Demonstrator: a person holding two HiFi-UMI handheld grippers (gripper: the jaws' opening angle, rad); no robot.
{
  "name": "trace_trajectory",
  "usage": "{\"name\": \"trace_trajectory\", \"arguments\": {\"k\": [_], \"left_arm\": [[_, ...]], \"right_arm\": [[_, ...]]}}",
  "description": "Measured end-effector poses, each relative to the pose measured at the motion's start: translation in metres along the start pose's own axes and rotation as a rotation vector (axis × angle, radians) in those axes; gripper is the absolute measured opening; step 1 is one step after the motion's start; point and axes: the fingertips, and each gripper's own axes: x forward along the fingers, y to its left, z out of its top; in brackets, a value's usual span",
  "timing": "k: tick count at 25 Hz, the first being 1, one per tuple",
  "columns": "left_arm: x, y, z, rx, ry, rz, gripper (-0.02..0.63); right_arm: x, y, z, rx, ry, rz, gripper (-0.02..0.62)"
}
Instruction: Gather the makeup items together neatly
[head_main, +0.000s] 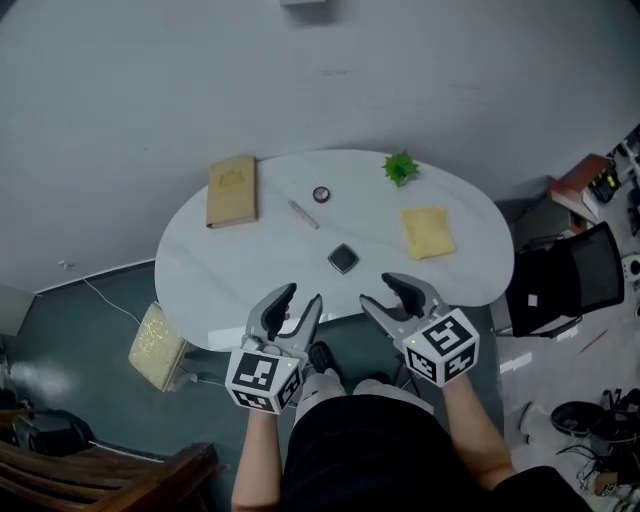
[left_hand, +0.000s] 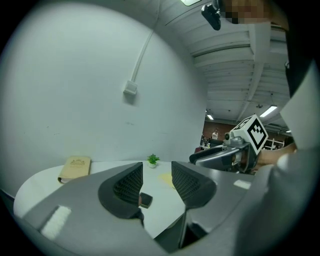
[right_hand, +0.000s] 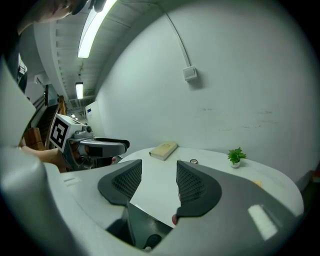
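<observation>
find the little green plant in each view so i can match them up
Head view: plant at the table's far edge, right of centre.
Left gripper view: plant near the picture's middle, against the wall.
Right gripper view: plant right of centre, at the far edge.
Shared landmark: the tan book lies left of the plant in all three.

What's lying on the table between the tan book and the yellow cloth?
In the head view, a slim makeup stick and a small round compact lie between the book and the yellow cloth.
</observation>
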Motion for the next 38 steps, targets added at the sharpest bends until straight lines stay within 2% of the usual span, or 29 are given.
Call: {"name": "trace_trajectory", "arguments": {"k": [3,9,19,30,38], "left_arm": [[0.002,0.015,-0.003,0.001,0.016,-0.020,0.199],[0.004,0.041,-0.008,-0.001,0.042,-0.050,0.199],[0.016,0.058,-0.023,0.009,0.089,-0.079,0.207],[0.040,0.063,-0.040,-0.018,0.135,-0.089,0.210],[0.066,0.064,-0.052,-0.024,0.186,-0.096,0.212]], "right_arm": [[0.016,0.001,-0.001,0.001,0.022,-0.011,0.219],[0.046,-0.002,-0.014,-0.012,0.098,-0.072,0.222],[0.085,-0.018,-0.052,-0.017,0.233,-0.135,0.235],[0.125,-0.046,-0.081,-0.044,0.311,-0.153,0.245],[0.151,-0.059,-0.106,-0.045,0.405,-0.135,0.256]]}}
